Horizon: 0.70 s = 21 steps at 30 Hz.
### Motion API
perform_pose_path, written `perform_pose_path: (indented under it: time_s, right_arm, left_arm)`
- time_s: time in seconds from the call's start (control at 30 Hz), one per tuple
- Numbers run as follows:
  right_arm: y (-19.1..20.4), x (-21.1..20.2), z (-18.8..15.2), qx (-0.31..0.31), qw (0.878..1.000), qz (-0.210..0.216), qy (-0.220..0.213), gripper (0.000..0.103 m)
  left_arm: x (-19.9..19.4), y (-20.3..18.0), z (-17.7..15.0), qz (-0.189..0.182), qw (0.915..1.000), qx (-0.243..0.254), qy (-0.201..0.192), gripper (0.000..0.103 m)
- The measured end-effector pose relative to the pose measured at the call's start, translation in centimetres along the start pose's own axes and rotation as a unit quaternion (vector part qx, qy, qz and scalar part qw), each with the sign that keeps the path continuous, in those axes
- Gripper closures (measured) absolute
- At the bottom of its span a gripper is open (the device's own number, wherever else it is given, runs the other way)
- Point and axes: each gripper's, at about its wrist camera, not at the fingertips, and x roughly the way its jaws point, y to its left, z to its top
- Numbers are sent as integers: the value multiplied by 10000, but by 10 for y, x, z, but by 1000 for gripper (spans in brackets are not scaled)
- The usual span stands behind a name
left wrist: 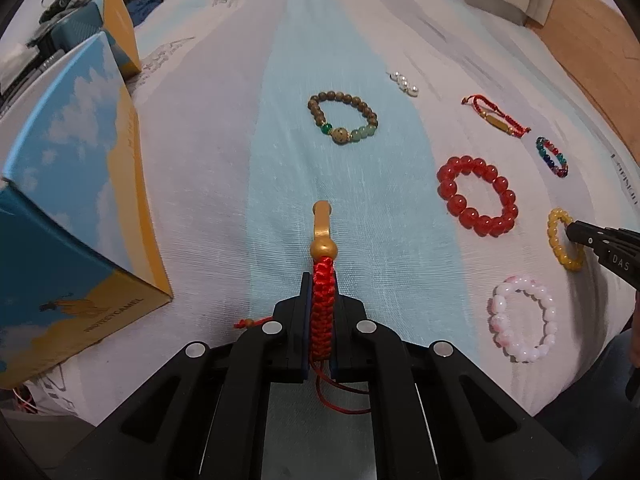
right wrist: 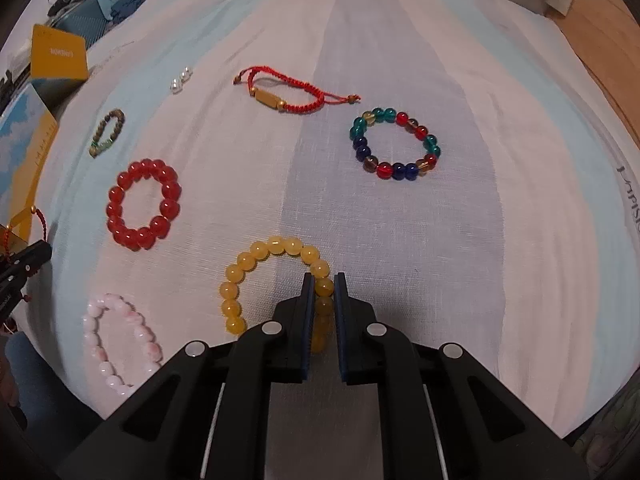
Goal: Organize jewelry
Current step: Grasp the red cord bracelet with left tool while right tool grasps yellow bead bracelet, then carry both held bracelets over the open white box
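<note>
My left gripper (left wrist: 322, 280) is shut on a red braided bracelet with a gold charm (left wrist: 322, 236) and holds it above the cloth, right of the blue and yellow box (left wrist: 80, 184). My right gripper (right wrist: 322, 278) is shut on the yellow bead bracelet (right wrist: 256, 264), which lies on the cloth; it also shows in the left wrist view (left wrist: 560, 240). On the cloth lie a red bead bracelet (right wrist: 142, 204), a pink bead bracelet (right wrist: 120, 344), a multicolour bead bracelet (right wrist: 394, 144), a red cord bracelet (right wrist: 288, 96), a brown bead bracelet (left wrist: 344, 116) and white pearls (left wrist: 404, 82).
A striped blue and white cloth (right wrist: 460, 240) covers the surface. An open yellow box lid (left wrist: 118, 24) stands behind the box. Clutter (right wrist: 80, 4) sits at the far left. A wooden floor (left wrist: 592, 40) shows at the far right.
</note>
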Motion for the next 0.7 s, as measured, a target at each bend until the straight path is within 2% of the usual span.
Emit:
perform_pose_path:
  time_s: [0.27, 0.7]
  right_arm:
    - [3, -34, 0, 71, 9995, 76, -298, 94]
    - [5, -67, 8, 189, 9982, 170, -537, 94]
  left_arm:
    - [-17, 4, 3, -107, 9999, -21, -80, 98]
    - [-43, 6, 0, -171, 9998, 0, -142, 99]
